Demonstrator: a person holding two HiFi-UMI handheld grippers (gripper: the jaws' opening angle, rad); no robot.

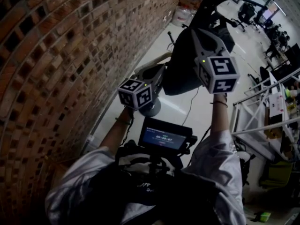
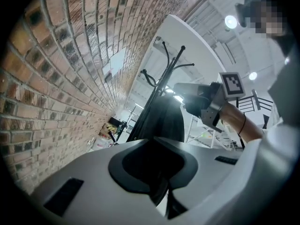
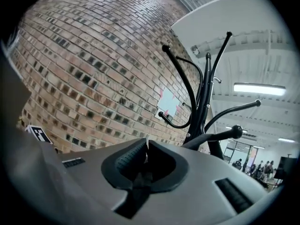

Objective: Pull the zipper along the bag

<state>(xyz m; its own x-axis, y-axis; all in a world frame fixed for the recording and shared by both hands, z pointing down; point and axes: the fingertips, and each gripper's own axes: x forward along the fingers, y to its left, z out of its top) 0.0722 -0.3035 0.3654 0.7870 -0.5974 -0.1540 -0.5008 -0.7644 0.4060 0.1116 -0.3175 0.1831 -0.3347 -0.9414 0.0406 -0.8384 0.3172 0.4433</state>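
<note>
Against brick wall (image 1: pixel 56 55), coat rack (image 3: pixel 206 93), left hand-held gripper (image 2: pixel 153 140) pinching bag (image 2: pixel 161 118), right hand-held gripper (image 3: pixel 147 143) closed

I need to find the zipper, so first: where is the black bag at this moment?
The black bag hangs from the coat rack, just right of the brick wall, at the upper centre of the head view.

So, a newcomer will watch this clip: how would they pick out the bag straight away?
Find the brick wall; beside it stands a black coat stand. The bag hangs from it, a dark, bulky, soft shape, while the hooks above it are bare.
</note>
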